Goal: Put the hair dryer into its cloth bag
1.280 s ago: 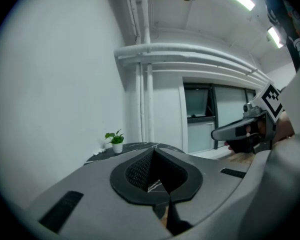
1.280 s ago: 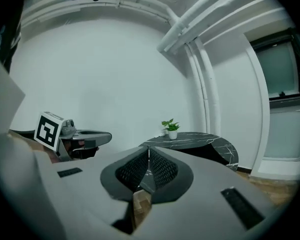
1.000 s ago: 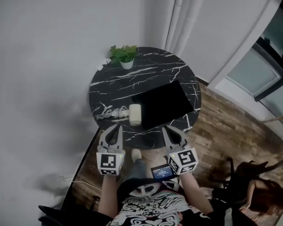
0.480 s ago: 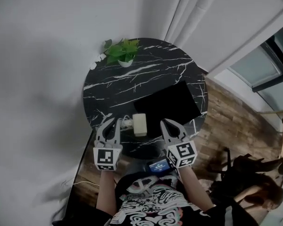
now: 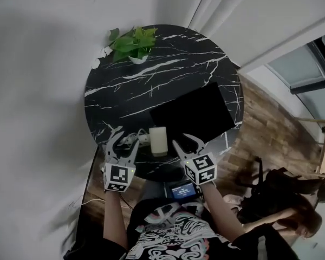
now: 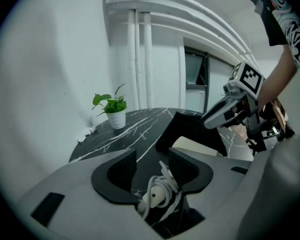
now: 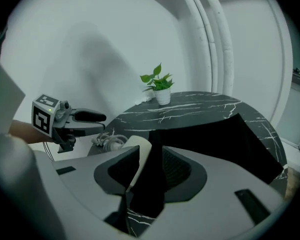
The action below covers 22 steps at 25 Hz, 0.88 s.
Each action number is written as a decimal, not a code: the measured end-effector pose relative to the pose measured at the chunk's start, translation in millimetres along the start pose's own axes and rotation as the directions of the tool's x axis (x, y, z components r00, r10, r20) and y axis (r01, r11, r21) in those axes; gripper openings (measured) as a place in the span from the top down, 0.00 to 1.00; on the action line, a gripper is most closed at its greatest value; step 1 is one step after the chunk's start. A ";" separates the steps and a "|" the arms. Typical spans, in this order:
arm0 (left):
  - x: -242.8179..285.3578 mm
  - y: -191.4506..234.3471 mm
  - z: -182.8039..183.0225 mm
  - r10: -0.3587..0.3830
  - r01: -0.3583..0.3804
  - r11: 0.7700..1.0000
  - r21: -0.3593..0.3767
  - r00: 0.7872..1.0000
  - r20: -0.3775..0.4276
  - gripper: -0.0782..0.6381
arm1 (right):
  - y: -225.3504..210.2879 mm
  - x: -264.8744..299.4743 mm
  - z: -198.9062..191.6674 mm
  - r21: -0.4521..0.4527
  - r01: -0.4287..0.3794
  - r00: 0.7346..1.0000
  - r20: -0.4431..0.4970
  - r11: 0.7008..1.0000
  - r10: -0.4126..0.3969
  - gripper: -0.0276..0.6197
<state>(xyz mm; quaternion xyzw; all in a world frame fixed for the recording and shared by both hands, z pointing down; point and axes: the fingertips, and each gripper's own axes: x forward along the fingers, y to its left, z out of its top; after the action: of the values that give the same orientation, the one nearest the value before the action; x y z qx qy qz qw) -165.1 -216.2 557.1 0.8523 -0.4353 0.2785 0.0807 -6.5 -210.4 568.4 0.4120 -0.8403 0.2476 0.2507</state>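
Observation:
The cream hair dryer (image 5: 158, 141) lies near the front edge of the round black marble table (image 5: 151, 69), with its coiled white cord (image 5: 131, 140) to its left. The black cloth bag (image 5: 192, 115) lies flat just behind it and to the right. My left gripper (image 5: 122, 143) hovers over the cord (image 6: 157, 194); its jaws are opening and grip nothing. My right gripper (image 5: 187, 143) is at the dryer's right side; its jaws are opening too, and the dryer's edge (image 7: 138, 153) and the bag (image 7: 220, 134) show between them, untouched.
A small potted plant (image 5: 131, 43) stands at the table's far left edge, with small white things beside it. Wooden floor and a dark chair (image 5: 276, 194) lie to the right. White wall and pipes rise behind the table.
Both grippers have come down and forward from the person's lap to the table's front edge. Their jaws, shut before, now stand apart.

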 end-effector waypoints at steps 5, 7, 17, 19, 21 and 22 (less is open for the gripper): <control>17.0 -4.5 -35.7 -0.085 0.099 0.986 0.133 0.991 -0.107 0.51 | -1.0 31.6 -27.8 0.051 -0.056 0.993 -0.097 0.997 0.061 0.72; 21.8 -6.0 -44.3 -0.106 0.129 0.976 0.174 0.985 -0.134 0.49 | -2.6 40.5 -31.4 0.073 -0.075 0.990 -0.110 0.994 0.083 0.72; 25.3 -19.4 -63.4 -0.241 0.308 0.914 0.262 0.935 -0.261 0.43 | -13.9 59.0 -55.4 -0.046 -0.083 0.953 -0.295 0.995 0.066 0.69; 28.1 -24.5 -76.1 -0.257 0.349 0.893 0.283 0.913 -0.316 0.43 | -16.8 68.3 -61.2 -0.154 -0.058 0.945 -0.326 0.986 0.005 0.73; 33.0 -24.2 -81.9 -0.241 0.345 0.887 0.308 0.913 -0.330 0.43 | -16.4 71.4 -60.2 -0.224 -0.049 0.945 -0.325 0.973 -0.027 0.91; 35.6 -22.2 -82.8 -0.226 0.334 0.886 0.321 0.917 -0.329 0.43 | -15.3 69.5 -56.0 -0.211 -0.051 0.951 -0.310 0.976 -0.018 0.92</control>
<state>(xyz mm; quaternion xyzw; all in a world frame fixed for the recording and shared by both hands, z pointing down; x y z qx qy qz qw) -164.5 -196.0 647.7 0.8577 -0.2297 0.4596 0.0195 -18.9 -223.3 657.2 0.3313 -0.8158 0.2181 0.4208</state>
